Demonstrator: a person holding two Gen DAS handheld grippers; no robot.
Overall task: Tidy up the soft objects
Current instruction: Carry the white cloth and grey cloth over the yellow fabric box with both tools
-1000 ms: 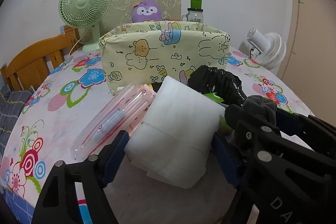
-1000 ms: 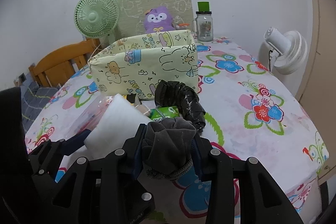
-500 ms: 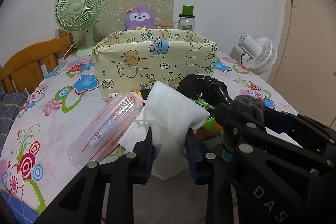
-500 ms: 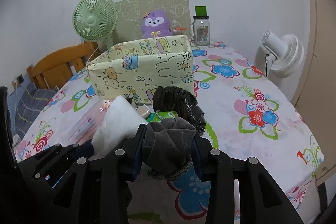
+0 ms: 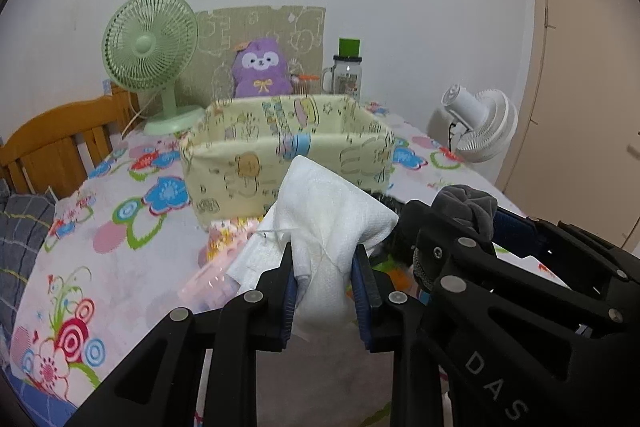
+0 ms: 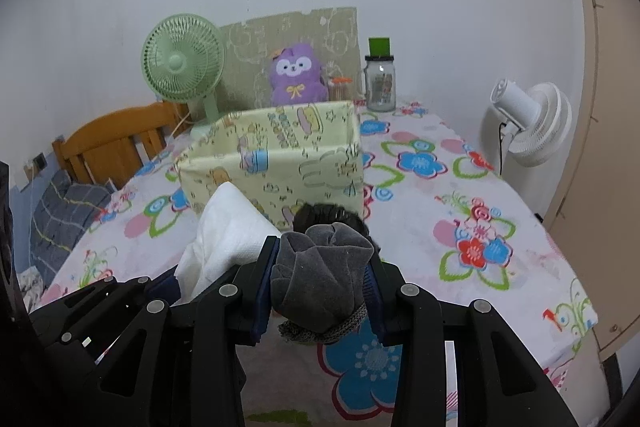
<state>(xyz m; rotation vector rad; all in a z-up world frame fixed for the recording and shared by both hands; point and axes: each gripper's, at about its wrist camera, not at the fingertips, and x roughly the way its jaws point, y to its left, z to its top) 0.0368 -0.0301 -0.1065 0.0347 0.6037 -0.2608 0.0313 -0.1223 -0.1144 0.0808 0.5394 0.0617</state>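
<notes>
The left gripper (image 5: 325, 283) is clamped on a white, crumpled, quilted cloth (image 5: 326, 223); its blue-padded jaws have just been closing, and the cloth now bulges up and out between them, held above the tabletop. Just beside it, the right gripper (image 6: 318, 283) is clamped on a bunched dark grey fleece cloth with a knitted grey edge (image 6: 320, 279), which fills the gap between its pads and is also held above the flower-printed tablecloth (image 6: 460, 195).

Ahead of both, around the middle of the tabletop, stands an open pale yellow fabric storage box with cartoon animal prints (image 5: 280, 143). At the foot of its near wall lie a crinkled black plastic bag (image 6: 332, 217) and a clear pink-trimmed plastic pouch (image 5: 218, 263).

Along the far edge stand a green desk fan (image 5: 150, 47), a purple plush toy (image 5: 262, 69) and a glass jar with a green lid (image 5: 347, 75). A white fan (image 6: 528, 123) stands at the right edge.
</notes>
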